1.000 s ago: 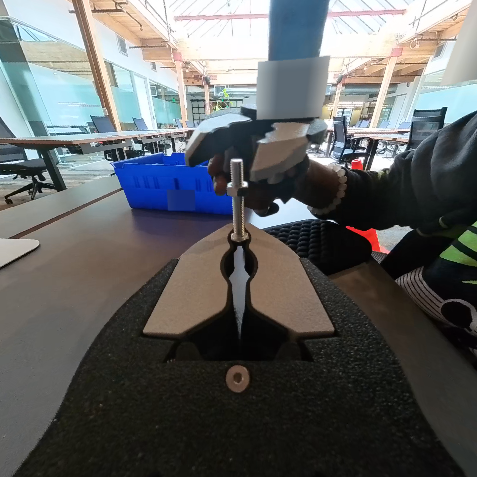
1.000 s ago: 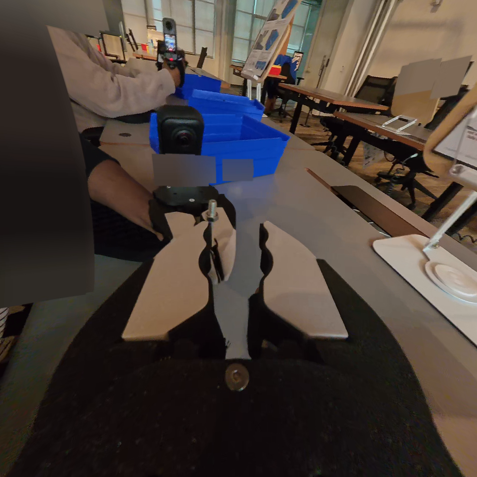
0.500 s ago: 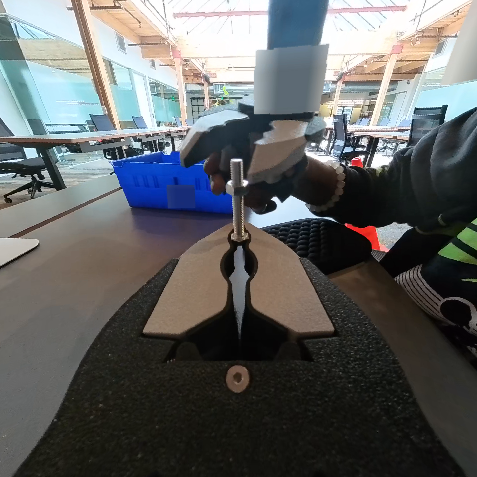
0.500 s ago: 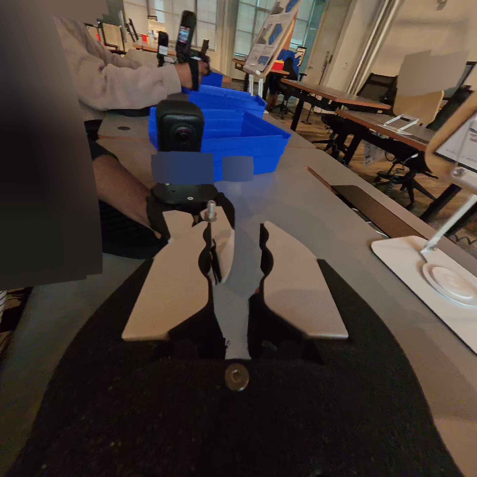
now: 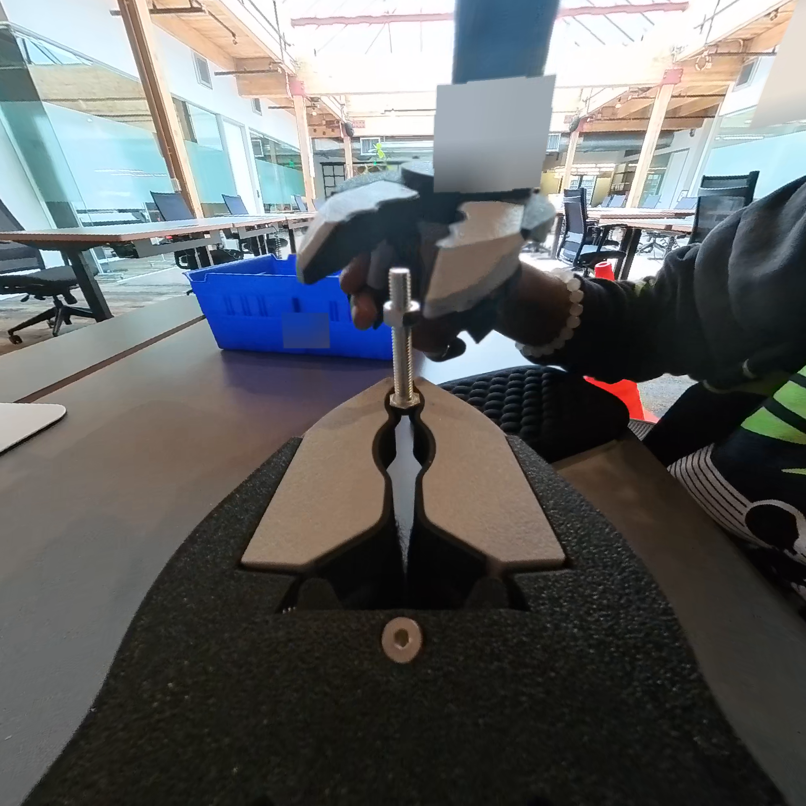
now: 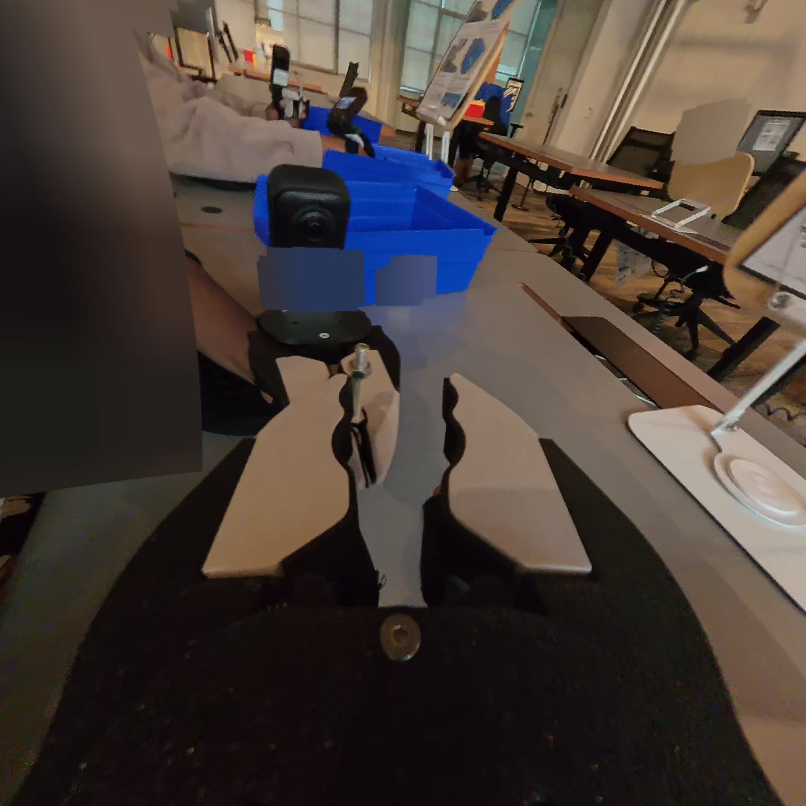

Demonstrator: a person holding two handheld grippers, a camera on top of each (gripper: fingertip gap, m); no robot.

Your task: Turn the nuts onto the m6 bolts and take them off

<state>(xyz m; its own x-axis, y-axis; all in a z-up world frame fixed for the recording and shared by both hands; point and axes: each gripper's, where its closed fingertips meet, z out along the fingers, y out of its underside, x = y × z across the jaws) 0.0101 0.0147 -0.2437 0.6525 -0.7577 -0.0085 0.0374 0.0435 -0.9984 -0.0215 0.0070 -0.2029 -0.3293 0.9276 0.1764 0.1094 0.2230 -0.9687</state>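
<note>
The left gripper [image 5: 403, 399] has its fingertips pinched tight on the hex head of a silver bolt [image 5: 402, 349], which stands upright with its threaded shank pointing up. A silver nut [image 5: 401, 310] sits high on that shank, a short stretch of thread showing above it. The right gripper [image 5: 384, 266] hangs over the top of the bolt with its two grey fingers [image 5: 473, 266] spread wide, one to either side of the thread's upper end; neither presses on the nut or bolt, so it grips nothing. From the right gripper's own camera the gap between its fingers shows bare dark table [image 6: 501, 349], with the bolt and nut just beside its left finger. A blue bin [image 5: 270, 305] stands on the table beyond, toward the far edge, and a white base plate [image 6: 706, 471] lies by the table's right edge.
</note>
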